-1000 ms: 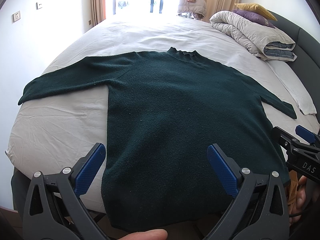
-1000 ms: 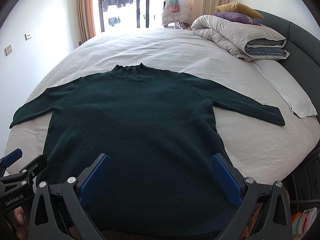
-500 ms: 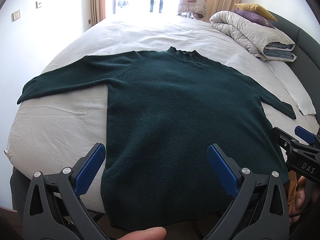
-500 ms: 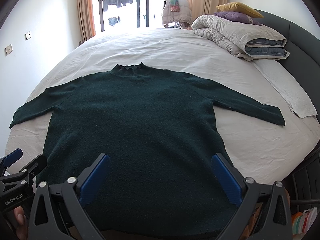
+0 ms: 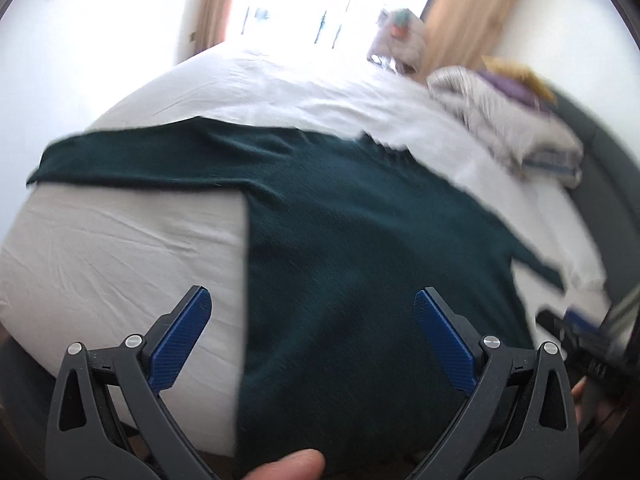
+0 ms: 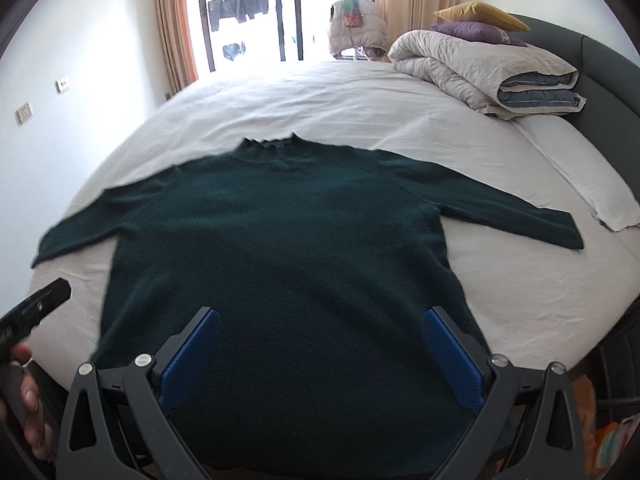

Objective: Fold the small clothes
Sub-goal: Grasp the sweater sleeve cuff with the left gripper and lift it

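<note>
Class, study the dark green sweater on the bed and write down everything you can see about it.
The sweater is dark green, of a fuzzy knitted-looking fabric, with a short ruffled collar and long sleeves. It lies flat and unfolded on the white sheet, collar toward the window, both sleeves spread out sideways. Its hem reaches the near edge of the bed. Both grippers, the left gripper and the right gripper, hover open above its lower part; neither visibly grips it.
</note>
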`<action>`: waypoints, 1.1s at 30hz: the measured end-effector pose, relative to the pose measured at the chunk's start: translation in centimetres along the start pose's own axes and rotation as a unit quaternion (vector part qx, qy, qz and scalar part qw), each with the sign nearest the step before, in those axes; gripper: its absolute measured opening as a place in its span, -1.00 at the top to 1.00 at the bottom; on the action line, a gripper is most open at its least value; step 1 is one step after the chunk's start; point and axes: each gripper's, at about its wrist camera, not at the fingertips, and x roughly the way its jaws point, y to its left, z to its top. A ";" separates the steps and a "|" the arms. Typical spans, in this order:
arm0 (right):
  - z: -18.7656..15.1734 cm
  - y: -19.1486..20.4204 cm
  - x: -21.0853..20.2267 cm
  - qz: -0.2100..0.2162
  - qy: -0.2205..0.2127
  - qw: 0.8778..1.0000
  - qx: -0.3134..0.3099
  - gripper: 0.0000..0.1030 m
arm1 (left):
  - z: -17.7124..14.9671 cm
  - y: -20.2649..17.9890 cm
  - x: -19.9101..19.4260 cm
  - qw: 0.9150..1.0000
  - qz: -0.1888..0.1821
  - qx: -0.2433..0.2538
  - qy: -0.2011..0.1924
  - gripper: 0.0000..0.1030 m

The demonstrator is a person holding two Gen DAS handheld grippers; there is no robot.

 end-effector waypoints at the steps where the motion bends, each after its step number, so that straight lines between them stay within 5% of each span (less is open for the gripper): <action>1: 0.2 0.2 -0.2 0.022 -0.008 1.000 0.008 -1.00 | 0.8 1.7 -0.1 0.999 -0.018 -0.026 -0.005 -1.00; 6: 1.2 0.9 -0.7 0.089 -0.038 0.995 0.038 -1.00 | 3.8 10.3 0.4 0.984 -0.110 -0.138 -0.031 -1.00; 10: 2.0 2.5 -1.0 0.108 -0.058 0.992 0.039 -1.00 | 5.4 18.0 1.5 0.972 -0.100 -0.213 -0.016 -1.00; 11: 2.3 2.9 -1.2 0.118 -0.064 0.990 0.040 -1.00 | 5.6 20.4 1.5 0.961 -0.113 -0.251 -0.028 -1.00; 14: 2.8 4.0 -1.5 0.150 -0.074 0.985 0.048 -0.99 | 5.3 28.5 1.5 0.903 -0.161 -0.390 -0.084 -1.00; 15: 2.9 4.4 -1.3 0.158 -0.073 0.983 0.051 -0.97 | 5.3 30.2 1.6 0.890 -0.165 -0.414 -0.096 -1.00; 19: 3.6 5.5 -0.2 0.211 -0.057 0.973 0.079 -0.73 | 5.7 35.1 2.5 0.856 -0.170 -0.470 -0.132 -1.00; 21: 3.8 6.2 0.5 0.228 -0.043 0.968 0.095 -0.73 | 6.1 36.1 3.2 0.846 -0.175 -0.484 -0.137 -1.00; 28: 4.2 8.3 1.8 0.253 -0.025 0.961 0.107 -0.60 | 7.7 37.4 6.4 0.837 -0.180 -0.494 -0.152 -0.95; 33: 3.9 8.3 1.7 0.258 -0.029 0.960 0.107 -0.60 | 8.8 38.0 8.0 0.823 -0.190 -0.514 -0.150 -0.44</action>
